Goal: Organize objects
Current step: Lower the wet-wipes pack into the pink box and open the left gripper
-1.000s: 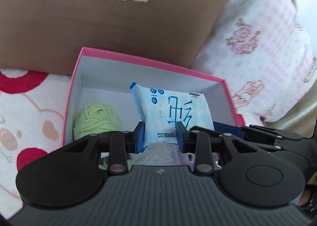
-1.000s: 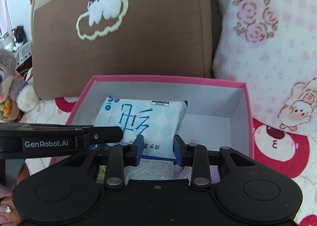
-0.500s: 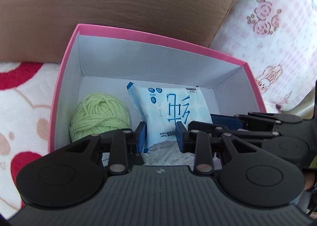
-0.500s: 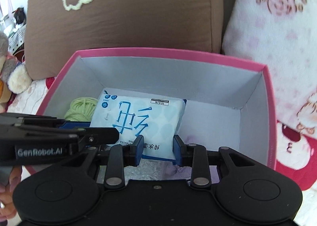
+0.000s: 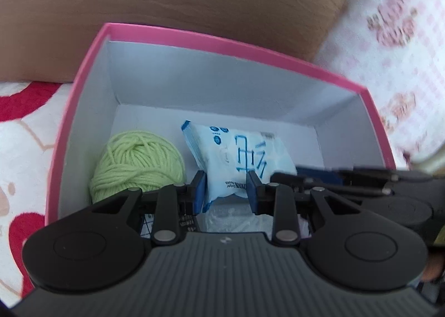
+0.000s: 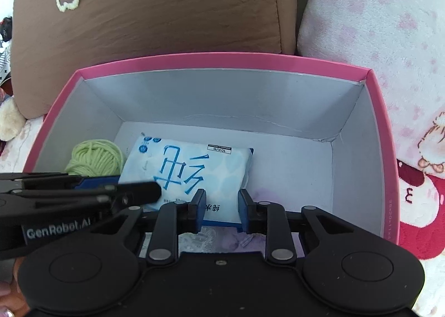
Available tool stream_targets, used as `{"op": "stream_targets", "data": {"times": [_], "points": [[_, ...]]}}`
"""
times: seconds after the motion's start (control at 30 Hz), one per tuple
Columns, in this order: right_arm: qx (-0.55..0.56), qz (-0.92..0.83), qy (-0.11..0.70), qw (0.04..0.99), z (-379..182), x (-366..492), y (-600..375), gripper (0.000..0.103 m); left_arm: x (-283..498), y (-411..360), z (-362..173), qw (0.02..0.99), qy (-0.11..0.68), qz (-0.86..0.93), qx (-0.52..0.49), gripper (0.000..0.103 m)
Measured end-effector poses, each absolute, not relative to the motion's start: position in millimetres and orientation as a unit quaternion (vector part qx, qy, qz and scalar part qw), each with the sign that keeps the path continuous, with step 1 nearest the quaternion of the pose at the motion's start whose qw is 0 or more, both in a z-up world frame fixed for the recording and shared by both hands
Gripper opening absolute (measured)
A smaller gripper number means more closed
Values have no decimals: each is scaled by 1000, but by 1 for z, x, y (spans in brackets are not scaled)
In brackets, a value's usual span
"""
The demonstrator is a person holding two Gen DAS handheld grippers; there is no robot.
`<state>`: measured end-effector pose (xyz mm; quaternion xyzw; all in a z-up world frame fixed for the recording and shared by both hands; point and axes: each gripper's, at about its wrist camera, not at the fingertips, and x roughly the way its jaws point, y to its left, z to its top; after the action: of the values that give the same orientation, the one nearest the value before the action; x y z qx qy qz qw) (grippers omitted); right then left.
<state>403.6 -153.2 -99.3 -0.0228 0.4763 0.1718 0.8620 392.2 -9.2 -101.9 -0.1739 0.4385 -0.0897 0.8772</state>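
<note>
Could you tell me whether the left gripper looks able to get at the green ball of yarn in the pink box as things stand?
Probably not yet: the left gripper is shut on the wipes pack. The yarn lies uncovered just beside it in the box, so once freed, reach looks easy.

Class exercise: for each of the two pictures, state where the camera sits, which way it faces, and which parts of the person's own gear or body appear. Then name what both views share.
Left wrist view: sits on the left gripper, looking steeply down into the pink box; the right gripper enters at right.
Right wrist view: sits on the right gripper, facing down into the box; the left gripper crosses at left, a fingertip at bottom left.
Shared: both jaws grip the wipes pack, beside the green yarn ball, brown cushion behind.
</note>
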Motion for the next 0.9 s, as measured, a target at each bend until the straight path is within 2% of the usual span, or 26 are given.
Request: {"op": "stream_targets", "data": {"times": [0.1, 0.23, 0.33, 0.53, 0.67, 0.73, 0.9], "points": [[-26, 160, 483, 861, -99, 407, -149, 27, 393, -10, -103, 881, 431, -83, -176, 28], [-62, 136, 476, 867, -99, 406, -137, 18, 393, -15, -104, 885, 430, -73, -162, 27], [-75, 123, 466, 873, -98, 404, -136, 18, 392, -10, -104, 884, 425, -60, -186, 26], [11, 136, 453, 881, -93, 387, -161, 20, 389, -6, -105, 886, 424, -66, -175, 23], [32, 148, 428, 891, -87, 366, -169, 23, 390, -16, -105, 891, 427, -66, -142, 23], [16, 146, 420, 896, -83, 359, -167, 34, 390, -21, -106, 891, 431, -61, -128, 23], [9, 142, 418, 897, -74, 351, -168, 40, 388, -16, -101, 890, 434, -52, -133, 25]]}}
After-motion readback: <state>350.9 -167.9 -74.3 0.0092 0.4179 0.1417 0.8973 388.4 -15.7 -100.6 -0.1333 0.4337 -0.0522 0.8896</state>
